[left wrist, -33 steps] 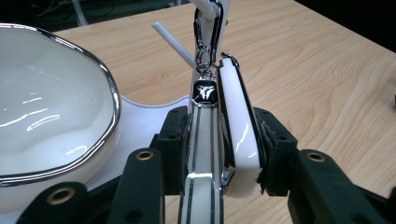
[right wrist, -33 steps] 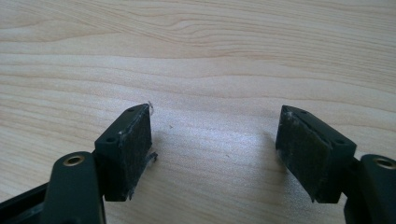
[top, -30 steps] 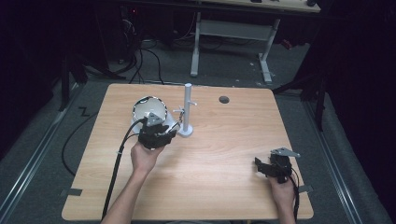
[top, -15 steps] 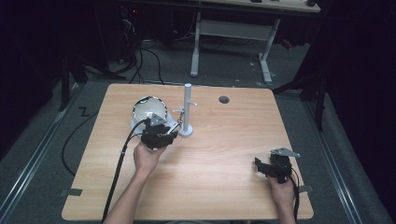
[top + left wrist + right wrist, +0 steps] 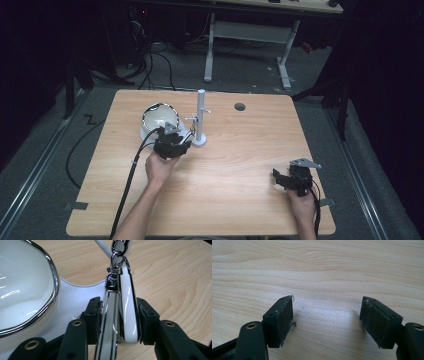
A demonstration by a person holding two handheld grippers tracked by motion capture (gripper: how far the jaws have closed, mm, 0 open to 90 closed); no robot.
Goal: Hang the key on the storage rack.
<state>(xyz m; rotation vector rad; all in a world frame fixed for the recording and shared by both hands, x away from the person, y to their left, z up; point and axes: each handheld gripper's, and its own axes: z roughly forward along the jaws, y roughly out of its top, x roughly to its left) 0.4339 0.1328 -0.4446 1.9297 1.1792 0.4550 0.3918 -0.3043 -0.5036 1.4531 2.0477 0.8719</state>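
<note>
My left gripper is shut on a glossy white key fob with chrome trim. A chrome clasp tops the fob and reaches up toward a thin white peg. In the high view the left gripper sits between a white bowl with a chrome rim and a white post stand. My right gripper rests near the table's front right corner. Its jaws stand open over bare wood with nothing between them.
The bowl sits on a flat white base close to my left jaw. A round cable hole lies at the back of the wooden table. A cable trails from the left gripper over the front edge.
</note>
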